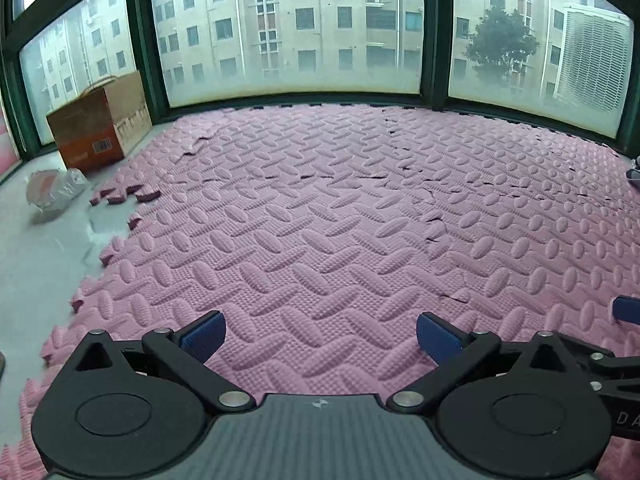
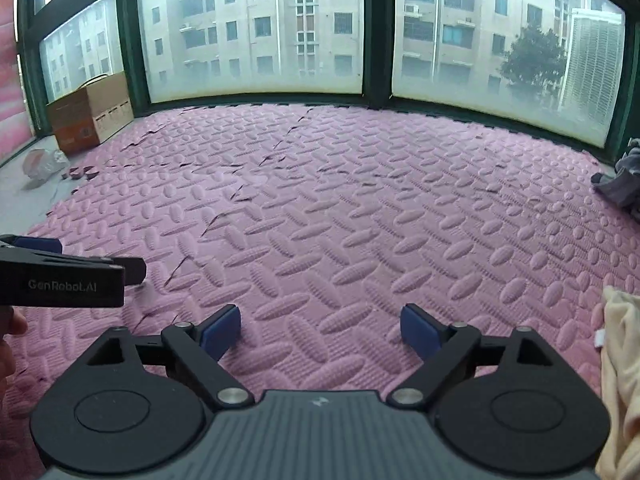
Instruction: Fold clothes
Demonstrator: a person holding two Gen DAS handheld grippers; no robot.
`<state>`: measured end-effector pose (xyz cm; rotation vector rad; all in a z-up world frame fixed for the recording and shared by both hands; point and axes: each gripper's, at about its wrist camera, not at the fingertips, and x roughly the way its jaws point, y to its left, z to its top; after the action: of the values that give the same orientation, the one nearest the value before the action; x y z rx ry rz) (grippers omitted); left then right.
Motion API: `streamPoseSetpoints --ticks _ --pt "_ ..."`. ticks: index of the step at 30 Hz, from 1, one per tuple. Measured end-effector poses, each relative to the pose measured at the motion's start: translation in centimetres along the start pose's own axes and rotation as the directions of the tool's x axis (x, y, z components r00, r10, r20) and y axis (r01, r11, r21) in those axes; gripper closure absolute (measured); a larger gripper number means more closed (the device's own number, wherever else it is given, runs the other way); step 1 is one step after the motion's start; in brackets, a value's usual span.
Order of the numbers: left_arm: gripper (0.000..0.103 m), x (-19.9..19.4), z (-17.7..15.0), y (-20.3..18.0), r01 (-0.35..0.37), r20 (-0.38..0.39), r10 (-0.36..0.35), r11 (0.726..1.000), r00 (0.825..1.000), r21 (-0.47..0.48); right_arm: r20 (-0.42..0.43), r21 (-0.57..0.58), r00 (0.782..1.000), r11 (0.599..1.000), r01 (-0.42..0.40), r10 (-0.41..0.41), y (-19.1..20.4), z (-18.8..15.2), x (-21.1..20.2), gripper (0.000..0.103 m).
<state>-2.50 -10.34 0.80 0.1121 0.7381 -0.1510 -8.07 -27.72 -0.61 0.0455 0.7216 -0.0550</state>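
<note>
Both the left gripper [image 1: 318, 334] and right gripper [image 2: 320, 330] gape wide, holding nothing above the pink mat [image 2: 360, 200]. The cream garment [image 2: 620, 380] sits at the frame's right edge; reaching blind risks snagging mat seams.

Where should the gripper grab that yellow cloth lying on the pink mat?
Probably on the cream cloth's near left edge, where the fabric bunches in soft folds beside a small white tag. The right gripper is open and empty over the mat, with the cloth off to its right, so it would come in from the cloth's left side. Most of the cloth is out of view.
</note>
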Motion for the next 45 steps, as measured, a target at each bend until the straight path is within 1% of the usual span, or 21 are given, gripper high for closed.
streamPoseSetpoints --ticks 5,7,9,15,45 --pt "0.0 0.9 0.3 0.2 0.006 0.025 -0.006 1.0 1.0 -0.009 0.004 -0.013 1.0 1.0 0.015 -0.015 0.1 0.6 0.9 0.007" --pt "0.0 1.2 0.5 0.3 0.004 0.028 -0.003 1.0 1.0 -0.017 0.001 -0.006 1.0 1.0 0.022 -0.022 0.0 0.9 1.3 0.002" --pt "0.0 1.4 0.5 0.3 0.007 0.03 -0.006 1.0 1.0 -0.022 -0.01 0.014 1.0 1.0 0.025 -0.024 -0.3 1.0 1.6 0.0" --pt "0.0 1.8 0.6 0.4 0.016 0.032 -0.015 0.999 0.999 -0.032 -0.018 0.017 0.999 0.999 0.034 -0.034 -0.3 1.1 1.9 0.0" --pt "0.0 1.8 0.5 0.5 0.018 0.035 -0.017 0.999 0.999 -0.033 -0.016 0.021 0.999 0.999 0.032 -0.031 -0.4 1.1 2.0 0.0"
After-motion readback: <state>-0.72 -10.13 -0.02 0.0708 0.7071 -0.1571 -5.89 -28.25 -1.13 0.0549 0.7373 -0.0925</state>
